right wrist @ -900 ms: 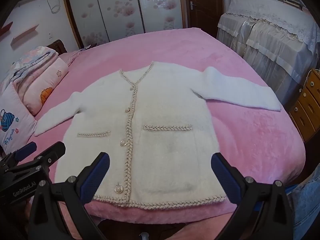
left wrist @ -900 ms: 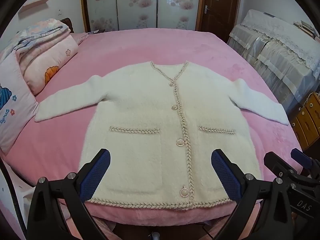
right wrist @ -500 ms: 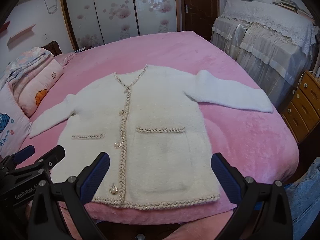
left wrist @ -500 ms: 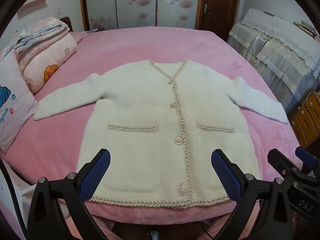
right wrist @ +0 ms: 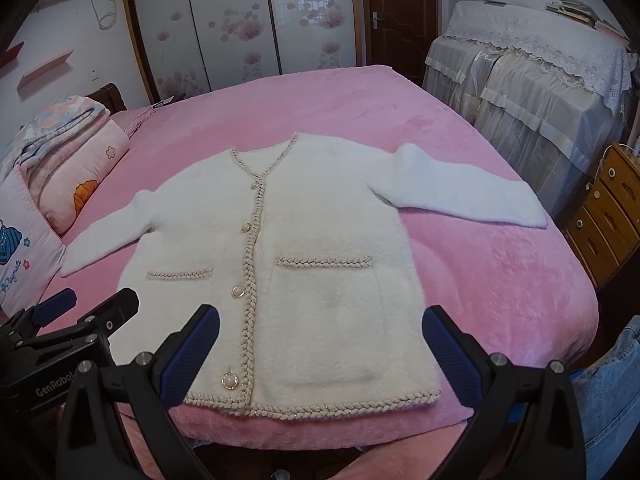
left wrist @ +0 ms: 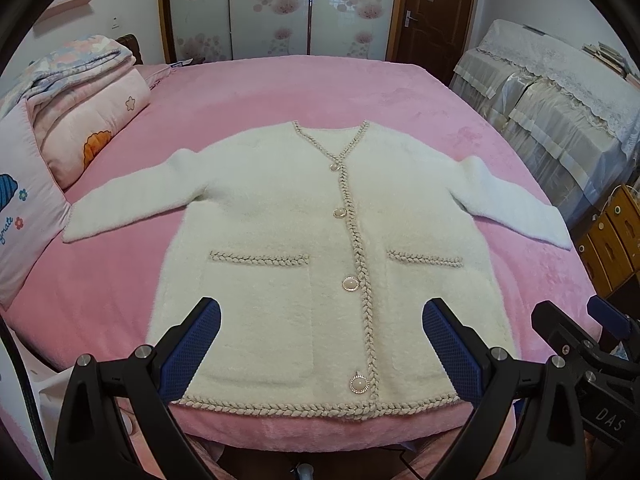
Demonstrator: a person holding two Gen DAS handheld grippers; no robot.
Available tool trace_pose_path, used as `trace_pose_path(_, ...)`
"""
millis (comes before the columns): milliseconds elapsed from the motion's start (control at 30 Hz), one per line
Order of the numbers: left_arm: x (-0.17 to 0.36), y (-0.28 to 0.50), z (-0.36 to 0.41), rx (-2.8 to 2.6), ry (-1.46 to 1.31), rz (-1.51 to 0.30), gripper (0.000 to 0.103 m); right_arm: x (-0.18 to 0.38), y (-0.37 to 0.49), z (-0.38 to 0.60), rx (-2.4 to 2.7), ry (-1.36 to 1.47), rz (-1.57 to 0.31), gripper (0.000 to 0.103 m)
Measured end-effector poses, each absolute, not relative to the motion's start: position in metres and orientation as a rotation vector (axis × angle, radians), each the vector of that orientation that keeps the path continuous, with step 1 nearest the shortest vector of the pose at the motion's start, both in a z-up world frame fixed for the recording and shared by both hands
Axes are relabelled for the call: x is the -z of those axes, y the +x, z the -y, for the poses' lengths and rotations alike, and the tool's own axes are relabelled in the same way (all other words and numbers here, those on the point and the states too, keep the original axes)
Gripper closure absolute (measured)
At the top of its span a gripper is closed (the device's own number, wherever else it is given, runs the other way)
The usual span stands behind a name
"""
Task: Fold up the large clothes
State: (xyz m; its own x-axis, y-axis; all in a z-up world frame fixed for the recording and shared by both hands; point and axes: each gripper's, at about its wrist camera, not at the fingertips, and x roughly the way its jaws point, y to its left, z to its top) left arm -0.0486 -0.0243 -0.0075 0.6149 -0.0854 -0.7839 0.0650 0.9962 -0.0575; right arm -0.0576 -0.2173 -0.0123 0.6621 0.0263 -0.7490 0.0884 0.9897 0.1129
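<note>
Cardigan (left wrist: 280, 208), cream and buttoned, lies flat with sleeves spread on a pink bed (left wrist: 360, 88). Left gripper (left wrist: 320, 344) and right gripper (right wrist: 320, 344) hover above its hem, both wide open, holding nothing.

Both wrist cameras look steeply down from the foot of the pink bed (left wrist: 120, 280), side by side, sharing the spread cardigan (left wrist: 280, 220).

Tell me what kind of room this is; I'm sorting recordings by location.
Most likely a home bedroom: a bed with a pink cover, stacked pillows and folded quilts at its head, and a wardrobe with flowered sliding doors behind.
</note>
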Motion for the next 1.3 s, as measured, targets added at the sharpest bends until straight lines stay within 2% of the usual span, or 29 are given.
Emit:
trace_pose_path(767,0.006,-0.045,0.04,0.095,0.001,-0.907,0.003,0.015,-0.056,0.234,0.009,0.201,-0.867,0.001)
trace_pose_path(1300,0.008,-0.007,0.054,0.115,-0.056,-0.937,0.002,0.023,-0.026,0.255,-0.033,0.18,-0.883,0.001)
